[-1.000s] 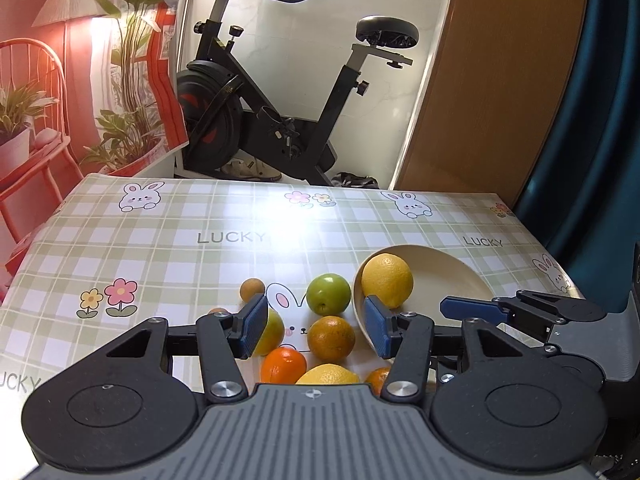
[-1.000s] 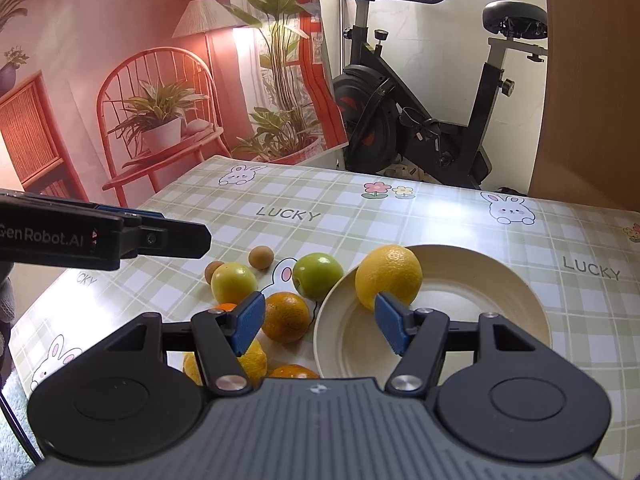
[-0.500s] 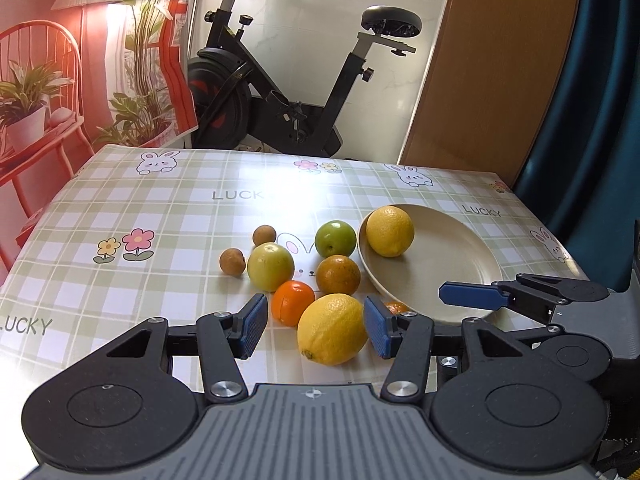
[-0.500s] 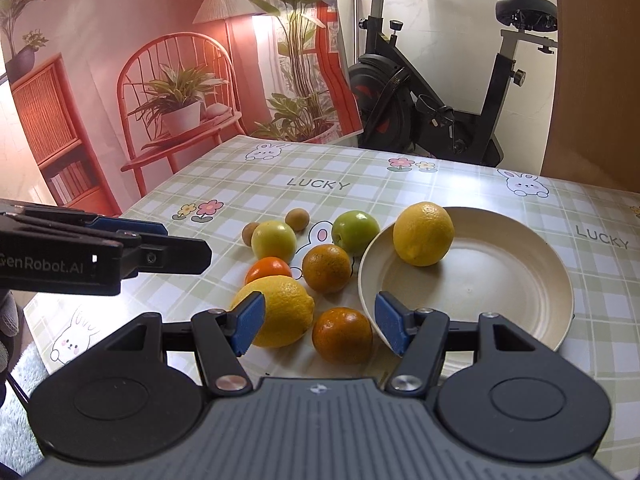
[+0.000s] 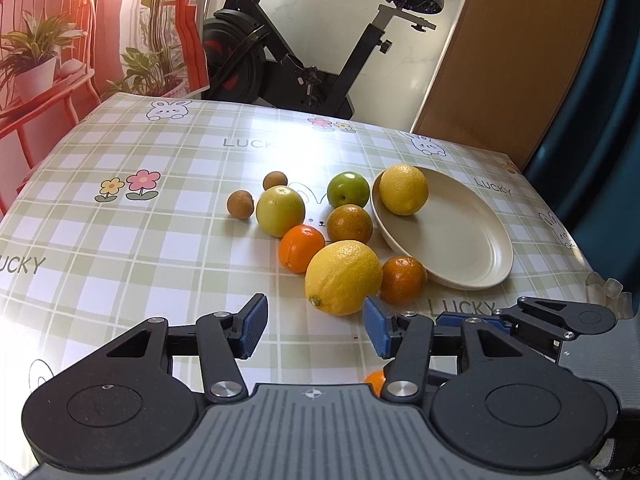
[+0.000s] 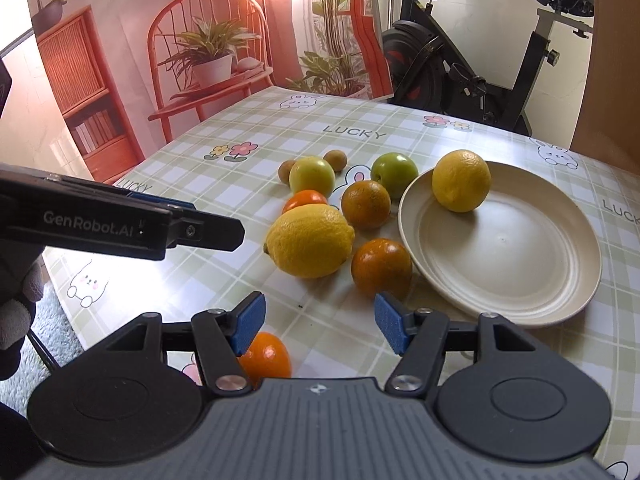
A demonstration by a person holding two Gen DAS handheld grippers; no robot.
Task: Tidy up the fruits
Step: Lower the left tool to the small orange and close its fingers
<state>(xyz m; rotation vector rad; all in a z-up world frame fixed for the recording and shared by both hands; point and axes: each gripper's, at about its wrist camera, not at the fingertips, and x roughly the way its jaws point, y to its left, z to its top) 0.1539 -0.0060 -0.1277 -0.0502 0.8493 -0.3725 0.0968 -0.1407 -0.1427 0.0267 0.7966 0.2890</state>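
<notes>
A cream plate [image 5: 472, 248] [image 6: 520, 264] holds one yellow lemon [image 5: 403, 189] [image 6: 461, 180] at its far rim. Left of the plate, on the checked tablecloth, lie a big lemon [image 5: 343, 277] [image 6: 309, 241], several oranges [image 5: 402, 280] [image 6: 381, 268], a green apple [image 5: 348, 189] [image 6: 394, 174], a yellow-green apple [image 5: 280, 210] [image 6: 312, 176] and two small brown fruits [image 5: 240, 205]. My left gripper [image 5: 316, 330] is open and empty, just short of the big lemon. My right gripper [image 6: 318, 326] is open and empty too, with a small orange [image 6: 266, 358] beneath its left finger.
An exercise bike [image 5: 304, 52] stands beyond the table's far edge, beside a red printed backdrop [image 6: 160, 48]. The left gripper's side [image 6: 120, 220] crosses the right wrist view at left, with a gloved hand [image 6: 16, 312] below it. A blue curtain [image 5: 600, 100] hangs at right.
Both grippers have pulled back toward the near edge and lower, so the whole fruit cluster now lies ahead of the fingers. Neither jaw width has changed.
</notes>
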